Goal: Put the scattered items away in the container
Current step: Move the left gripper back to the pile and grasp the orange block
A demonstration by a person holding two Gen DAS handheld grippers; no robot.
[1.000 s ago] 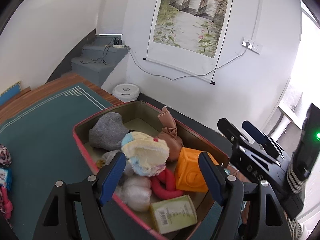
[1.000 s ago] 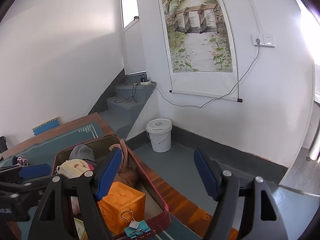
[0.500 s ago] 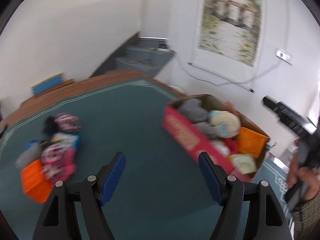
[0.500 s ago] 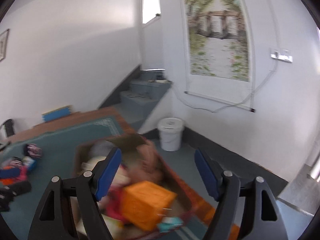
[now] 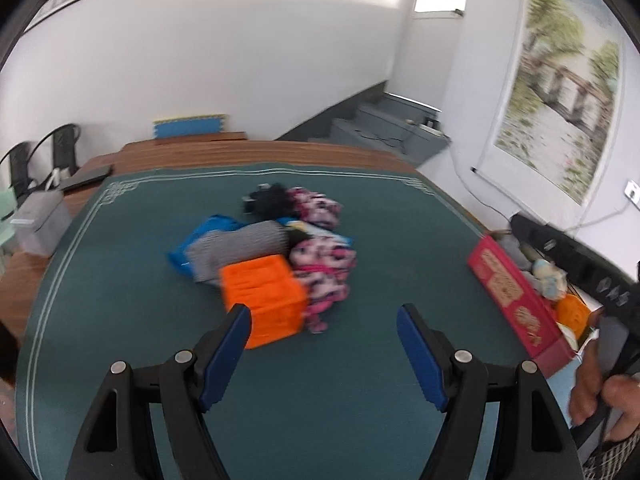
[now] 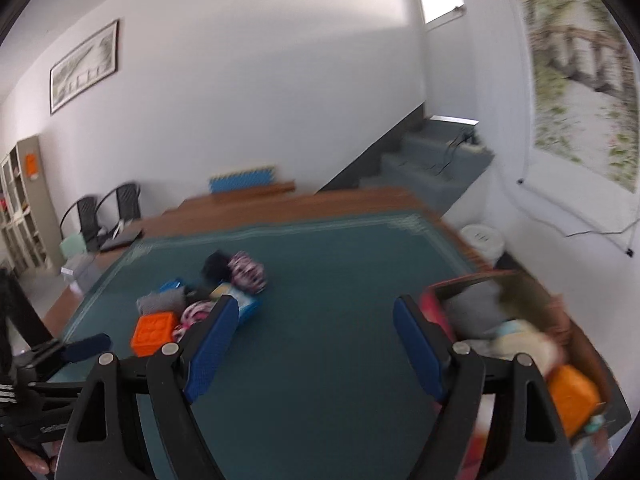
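Note:
A pile of scattered items lies on the green mat: an orange cube [image 5: 264, 300], pink patterned cloth rolls [image 5: 324, 268], a grey striped roll [image 5: 240, 244], a blue bag [image 5: 200, 240] and a black item [image 5: 268, 200]. My left gripper [image 5: 324, 320] is open and empty, just in front of the orange cube. The red box [image 5: 516, 296] with items inside stands at the right. My right gripper [image 6: 316, 316] is open and empty above the mat, between the pile [image 6: 200, 304] and the red box [image 6: 520, 320]. The view is blurred.
The green mat [image 5: 340, 400] covers a wooden table [image 5: 240, 152]. A grey plastic box [image 5: 40, 220] and a dark flat device [image 5: 86, 178] sit at the table's left edge. Chairs [image 6: 100, 208] stand behind. A white bin [image 6: 482, 238] stands by the wall.
Both grippers have swung left from above the red box towards the pile on the mat. The pile now sits in the middle of the left wrist view. Both stay open.

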